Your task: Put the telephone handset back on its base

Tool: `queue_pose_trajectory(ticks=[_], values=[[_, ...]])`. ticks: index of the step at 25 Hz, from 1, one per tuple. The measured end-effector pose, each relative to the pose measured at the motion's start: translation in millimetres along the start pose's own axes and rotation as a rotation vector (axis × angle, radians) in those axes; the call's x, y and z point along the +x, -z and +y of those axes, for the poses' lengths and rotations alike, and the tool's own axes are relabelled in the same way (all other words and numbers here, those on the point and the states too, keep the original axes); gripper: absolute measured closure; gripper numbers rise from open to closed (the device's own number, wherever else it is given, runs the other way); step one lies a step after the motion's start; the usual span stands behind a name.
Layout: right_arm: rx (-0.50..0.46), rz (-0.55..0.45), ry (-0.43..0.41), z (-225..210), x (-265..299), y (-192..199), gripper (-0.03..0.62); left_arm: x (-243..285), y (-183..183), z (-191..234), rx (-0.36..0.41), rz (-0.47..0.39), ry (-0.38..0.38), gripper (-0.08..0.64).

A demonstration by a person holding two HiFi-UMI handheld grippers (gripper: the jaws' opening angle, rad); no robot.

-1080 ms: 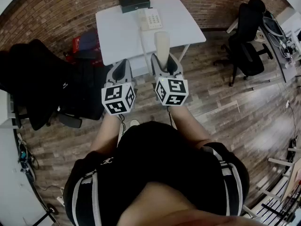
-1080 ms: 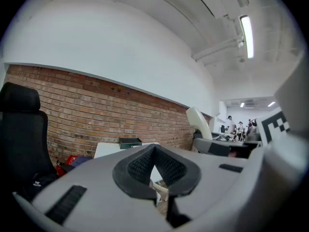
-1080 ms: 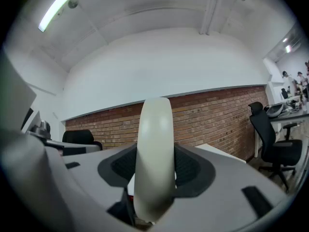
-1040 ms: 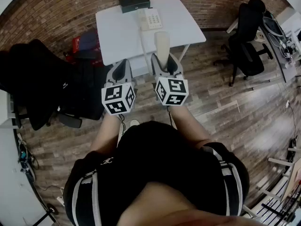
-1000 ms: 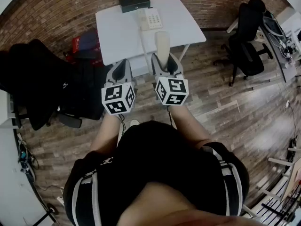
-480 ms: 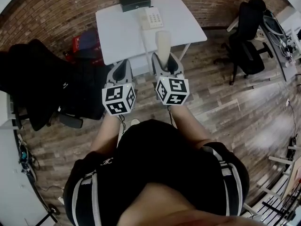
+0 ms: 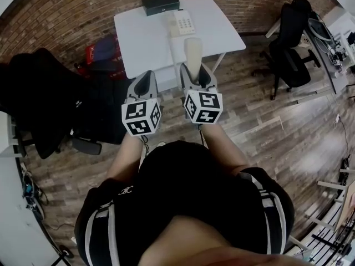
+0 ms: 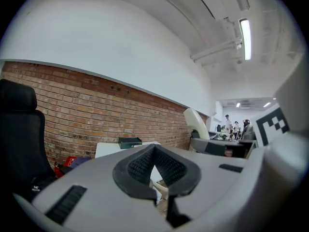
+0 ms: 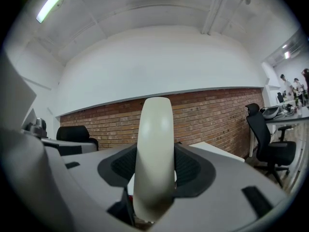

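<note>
White table, base, dark box ahead; right claw pinching handset, left claw together.

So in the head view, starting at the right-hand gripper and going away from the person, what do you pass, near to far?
right gripper → handset, clamped in its jaws → phone base on the table → black box at the far edge.
</note>
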State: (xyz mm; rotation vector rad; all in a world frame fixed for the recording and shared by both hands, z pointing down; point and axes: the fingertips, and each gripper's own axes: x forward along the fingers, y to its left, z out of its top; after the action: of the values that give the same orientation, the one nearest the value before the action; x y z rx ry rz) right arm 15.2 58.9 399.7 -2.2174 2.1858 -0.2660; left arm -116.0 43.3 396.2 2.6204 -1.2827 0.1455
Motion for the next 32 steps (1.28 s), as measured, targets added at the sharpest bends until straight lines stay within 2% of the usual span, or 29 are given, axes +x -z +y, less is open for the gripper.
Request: queue_pose_trajectory(ticks=[9, 16, 25, 32], values=[[0.0, -0.004, 0.07, 30.6, 12.6, 6.3, 0.393, -2.4, 5.0, 43.2, -0.005, 0.011, 0.051, 0.565], [-0.018, -0.015, 0.095, 44.4, 21.7, 2.2, 0.393, -4.1, 6.5, 67.9, -0.016, 0.012, 0.061, 0.565], [-0.016, -0.022, 0.097, 41.0, 47.4, -1.2, 0.394, 10.2, 2.3, 86.7, -0.015, -0.005, 0.05, 0.565], [-0.008, -0.011, 0.078, 17.0, 87.7, -3.3, 0.394, 50.0, -2.8, 91.2, -0.003, -0.006, 0.023, 0.565]])
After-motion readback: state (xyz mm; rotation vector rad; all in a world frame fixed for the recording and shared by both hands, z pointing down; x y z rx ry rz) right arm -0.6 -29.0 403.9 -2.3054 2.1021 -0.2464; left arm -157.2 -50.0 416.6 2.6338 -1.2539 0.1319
